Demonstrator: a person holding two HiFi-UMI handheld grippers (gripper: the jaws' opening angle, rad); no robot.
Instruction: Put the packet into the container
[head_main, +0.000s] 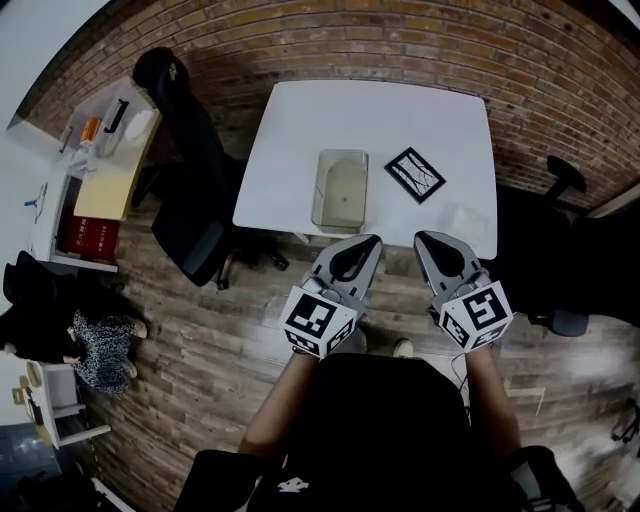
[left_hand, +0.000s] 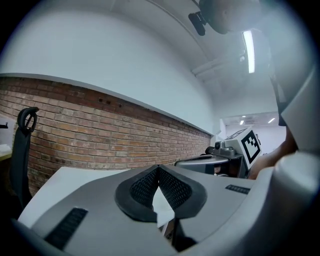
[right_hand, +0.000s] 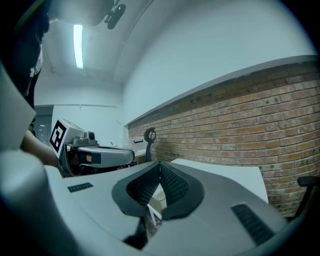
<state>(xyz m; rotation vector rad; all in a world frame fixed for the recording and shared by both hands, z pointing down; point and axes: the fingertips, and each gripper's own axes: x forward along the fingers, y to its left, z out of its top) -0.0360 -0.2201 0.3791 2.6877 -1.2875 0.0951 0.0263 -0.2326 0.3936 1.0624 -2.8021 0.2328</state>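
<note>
On the white table (head_main: 300, 130) stands a clear rectangular container (head_main: 340, 190), and nothing shows inside it. A black packet with a white pattern (head_main: 415, 174) lies flat to its right, apart from it. Both grippers hang side by side in front of the table's near edge, off the tabletop. My left gripper (head_main: 367, 241) is shut and holds nothing; its pads meet at the tip (left_hand: 158, 171). My right gripper (head_main: 426, 239) is likewise shut and holds nothing, with its jaws pressed together (right_hand: 160, 166). Each gripper view shows the other gripper beside it.
A black office chair (head_main: 195, 190) stands against the table's left side, and another chair (head_main: 562, 185) is at the right. A brick wall (head_main: 400, 40) runs behind the table. A side desk with books (head_main: 100, 190) sits far left. Wooden floor lies below the grippers.
</note>
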